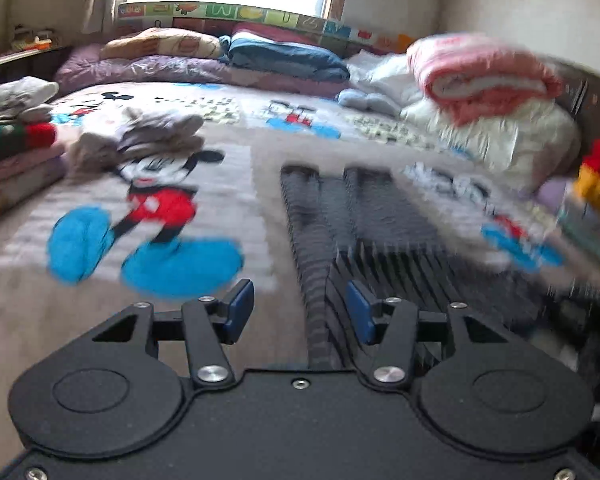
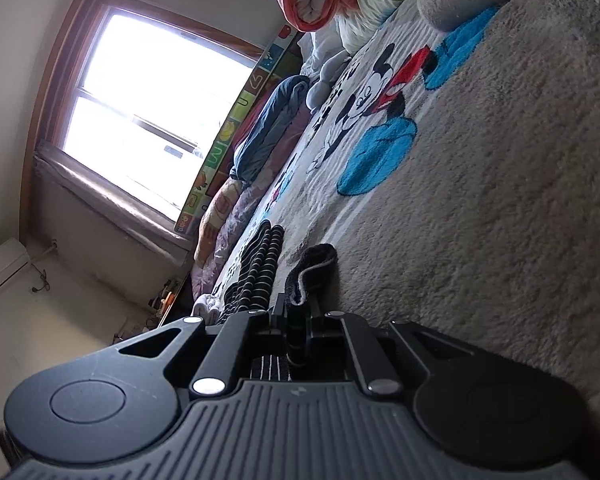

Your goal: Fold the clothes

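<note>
A: Nearest in the left wrist view, the left gripper (image 1: 300, 312) hangs over the bed with its blue-padded fingers (image 1: 240, 310) apart and nothing between them. Just beyond lies the black striped garment (image 1: 360, 232), flat on the cartoon-mouse blanket (image 1: 148, 216); its right side dissolves into motion blur.

B: And the right one?

A: The right wrist view is rolled sideways. The right gripper (image 2: 298, 328) is clamped together on a dark fold of that striped garment (image 2: 260, 276); cloth shows between the fingers. How much is pinched is hidden by the gripper body.

B: Farther back?

A: In the left view, a crumpled grey-brown garment (image 1: 148, 136) sits on the blanket at mid-bed, a folded stack (image 1: 16, 140) at the left edge, cut off by the frame. A pink-and-white quilt roll (image 1: 488, 80) tops white bedding at far right, heavily blurred. Only the right view shows the whole bright window (image 2: 148, 120), and a wall unit (image 2: 4, 268) below it in that frame.
</note>
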The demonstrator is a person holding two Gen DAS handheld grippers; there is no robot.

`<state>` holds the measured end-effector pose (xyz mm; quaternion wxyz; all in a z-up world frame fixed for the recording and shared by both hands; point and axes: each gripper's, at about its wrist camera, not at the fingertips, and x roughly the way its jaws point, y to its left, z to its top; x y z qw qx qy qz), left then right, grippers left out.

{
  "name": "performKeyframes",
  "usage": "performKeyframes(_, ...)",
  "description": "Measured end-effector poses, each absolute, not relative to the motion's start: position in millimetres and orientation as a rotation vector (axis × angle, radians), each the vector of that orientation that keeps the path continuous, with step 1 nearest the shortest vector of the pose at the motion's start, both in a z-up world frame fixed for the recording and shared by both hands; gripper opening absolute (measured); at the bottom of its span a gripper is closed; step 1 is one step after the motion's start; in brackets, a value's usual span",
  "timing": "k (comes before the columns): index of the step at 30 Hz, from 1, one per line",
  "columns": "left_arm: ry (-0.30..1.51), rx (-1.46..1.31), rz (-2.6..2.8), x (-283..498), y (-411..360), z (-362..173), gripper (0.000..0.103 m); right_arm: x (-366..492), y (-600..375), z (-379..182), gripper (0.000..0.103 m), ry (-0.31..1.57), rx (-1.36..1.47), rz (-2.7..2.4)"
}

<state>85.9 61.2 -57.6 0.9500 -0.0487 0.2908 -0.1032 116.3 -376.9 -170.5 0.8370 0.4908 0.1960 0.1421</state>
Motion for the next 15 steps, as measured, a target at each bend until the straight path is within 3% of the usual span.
performKeyframes(9, 0.569, 0.185, -0.222, 59.1, 21.0, -83.3, 0.050, 121.1, -372.7, -160.1, 0.009, 0.466, 1.023, 0.293)
performKeyframes(15, 0.569, 0.327, -0.217, 58.8, -0.7, -105.7, 0.043, 128.1, -367.6, -133.8, 0.013, 0.467, 1.007, 0.297)
